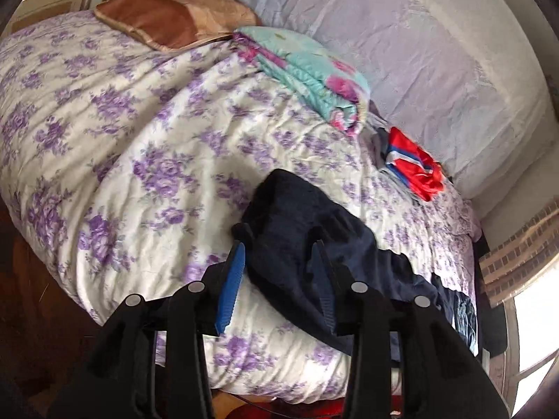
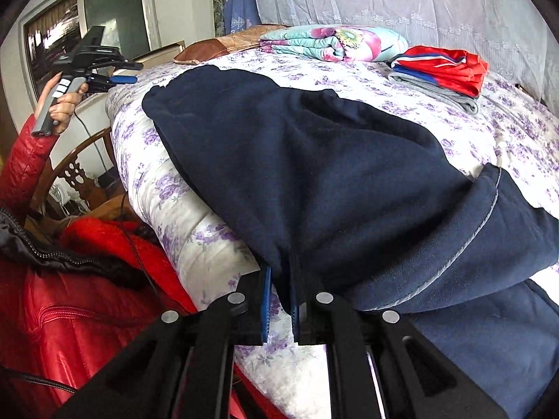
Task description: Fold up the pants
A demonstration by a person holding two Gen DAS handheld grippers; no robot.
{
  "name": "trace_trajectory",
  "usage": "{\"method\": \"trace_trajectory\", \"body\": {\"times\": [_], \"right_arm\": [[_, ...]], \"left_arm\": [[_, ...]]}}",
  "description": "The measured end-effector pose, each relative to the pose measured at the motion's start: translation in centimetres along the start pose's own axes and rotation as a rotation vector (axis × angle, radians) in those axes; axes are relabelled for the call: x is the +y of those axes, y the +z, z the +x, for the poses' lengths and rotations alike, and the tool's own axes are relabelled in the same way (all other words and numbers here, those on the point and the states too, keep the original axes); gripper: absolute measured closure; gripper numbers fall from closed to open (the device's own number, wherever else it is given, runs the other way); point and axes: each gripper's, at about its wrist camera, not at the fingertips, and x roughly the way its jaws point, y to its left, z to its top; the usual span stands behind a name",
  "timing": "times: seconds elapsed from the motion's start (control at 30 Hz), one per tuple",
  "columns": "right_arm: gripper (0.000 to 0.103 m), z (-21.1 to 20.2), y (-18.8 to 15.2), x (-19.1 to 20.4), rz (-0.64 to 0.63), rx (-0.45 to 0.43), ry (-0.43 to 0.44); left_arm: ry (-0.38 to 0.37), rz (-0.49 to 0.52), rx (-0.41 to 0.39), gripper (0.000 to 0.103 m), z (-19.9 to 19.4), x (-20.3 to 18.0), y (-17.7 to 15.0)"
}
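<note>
Dark navy pants (image 2: 314, 160) lie folded over on the purple-flowered bedspread (image 2: 506, 139). They also show in the left wrist view (image 1: 307, 230). My right gripper (image 2: 279, 272) is shut on a fold of the pants at the near bed edge. My left gripper (image 1: 279, 265) is open, held above the pants with nothing between its blue pads (image 1: 232, 279). In the right wrist view the left gripper (image 2: 118, 73) is raised in the air at the far left, clear of the cloth.
A folded red, white and blue garment (image 2: 440, 66) sits on grey clothes at the back right. A folded teal floral blanket (image 2: 332, 42) and a brown pillow (image 1: 174, 21) lie at the head. A wooden chair (image 2: 77, 171) stands left of the bed.
</note>
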Motion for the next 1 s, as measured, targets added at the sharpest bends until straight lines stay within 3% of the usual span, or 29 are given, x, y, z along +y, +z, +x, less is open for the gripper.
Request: {"method": "trace_trajectory", "body": {"times": [0.03, 0.1, 0.2, 0.23, 0.27, 0.3, 0.33, 0.37, 0.43, 0.5, 0.6, 0.73, 0.8, 0.87, 0.97, 1.0], "right_arm": [[0.092, -0.1, 0.1, -0.1, 0.009, 0.006, 0.01], [0.088, -0.9, 0.5, -0.5, 0.035, 0.015, 0.046], [0.078, -4.0, 1.4, -1.4, 0.078, -0.049, 0.101], [0.068, -5.1, 1.8, -1.9, 0.094, -0.082, 0.09], [0.06, -6.1, 2.4, -2.5, 0.119, -0.114, 0.061], [0.047, -6.9, 3.1, -3.3, 0.154, -0.144, 0.007], [0.039, -7.2, 4.0, -4.3, 0.197, -0.164, -0.081], [0.038, -7.1, 4.9, -5.5, 0.237, -0.164, -0.182], [0.038, -5.6, 6.6, -7.9, 0.319, -0.138, -0.331], [0.038, -3.3, 8.1, -10.3, 0.402, -0.099, -0.373], [0.038, 0.4, 9.6, -13.1, 0.466, -0.016, -0.409], [0.038, 3.4, 9.1, -15.4, 0.472, 0.1, -0.551], [0.04, 3.7, 7.5, -16.4, 0.503, 0.12, -0.539], [0.051, 3.4, 6.4, -16.8, 0.527, 0.109, -0.515], [0.09, 1.6, 5.6, -17.1, 0.586, 0.055, -0.489], [0.093, 0.6, 5.4, -17.2, 0.612, 0.017, -0.478]], "left_arm": [[-0.013, 0.049, 0.004, 0.062, 0.2, -1.6, -0.3], [-0.02, 0.138, 0.024, 0.047, 1.8, -4.8, -1.4], [-0.03, 0.255, 0.103, 0.044, 6.1, -8.6, -3.8], [-0.023, 0.286, 0.124, 0.044, 7.6, -9.4, -4.6], [-0.004, 0.308, 0.138, 0.044, 9.0, -9.8, -5.4], [0.028, 0.325, 0.149, 0.044, 10.3, -10.0, -6.1], [0.059, 0.336, 0.151, 0.044, 11.6, -9.9, -6.7], [0.092, 0.345, 0.136, 0.044, 12.4, -9.7, -7.4], [0.133, 0.401, 0.063, 0.041, 12.4, -9.9, -8.9], [0.172, 0.473, 0.014, 0.032, 12.4, -10.6, -10.4], [0.215, 0.521, -0.04, 0.028, 12.4, -11.0, -11.6], [0.172, 0.51, -0.05, 0.028, 11.9, -10.5, -11.4], [0.147, 0.516, -0.056, 0.028, 11.6, -10.1, -11.5], [0.136, 0.529, -0.069, 0.027, 11.7, -10.1, -11.7], [0.128, 0.537, -0.079, 0.026, 11.6, -10.1, -12.0], [0.124, 0.537, -0.079, 0.026, 11.6, -10.0, -12.0]]}}
